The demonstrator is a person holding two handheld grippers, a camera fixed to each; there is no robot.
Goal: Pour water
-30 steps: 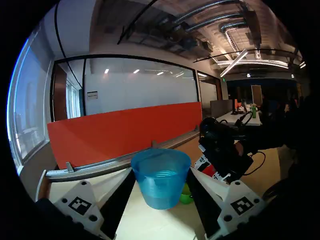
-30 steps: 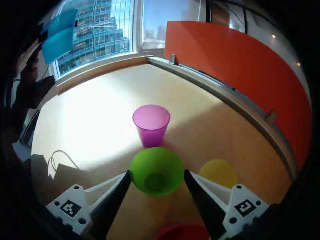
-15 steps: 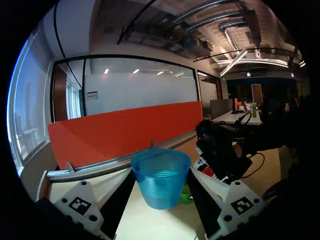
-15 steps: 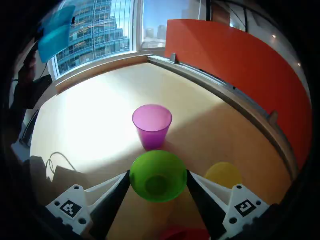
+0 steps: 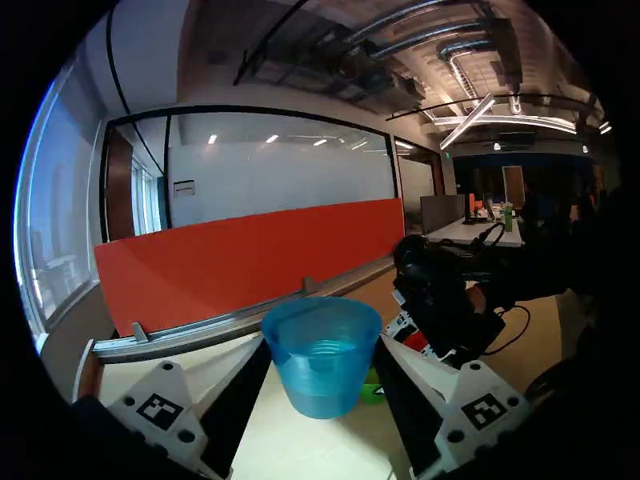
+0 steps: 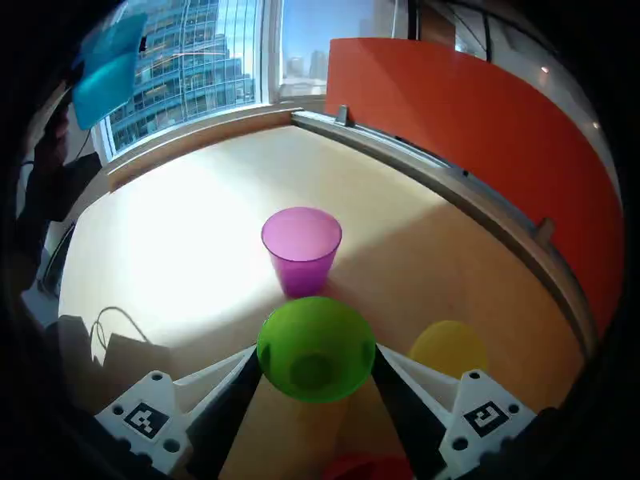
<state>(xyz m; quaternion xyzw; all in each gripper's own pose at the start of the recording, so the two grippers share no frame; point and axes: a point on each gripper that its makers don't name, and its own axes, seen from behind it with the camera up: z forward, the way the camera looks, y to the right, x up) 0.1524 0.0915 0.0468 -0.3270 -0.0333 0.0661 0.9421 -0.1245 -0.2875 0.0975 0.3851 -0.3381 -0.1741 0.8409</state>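
My left gripper is shut on a translucent blue cup, upright and partly filled with water, held in the air. My right gripper is shut on an empty green cup, held upright over the wooden table. A sliver of that green cup peeks out behind the blue one in the left gripper view, below the dark body of the right gripper. In the right gripper view the blue cup hangs high at the upper left.
A purple cup stands on the table just beyond the green one. A yellow cup sits to the right and a red cup lies below. An orange divider borders the table. A cable lies at the left.
Almost nothing: both cups stay gripped and upright. In the right gripper view the scene has shifted slightly, the purple cup drifting a little left.
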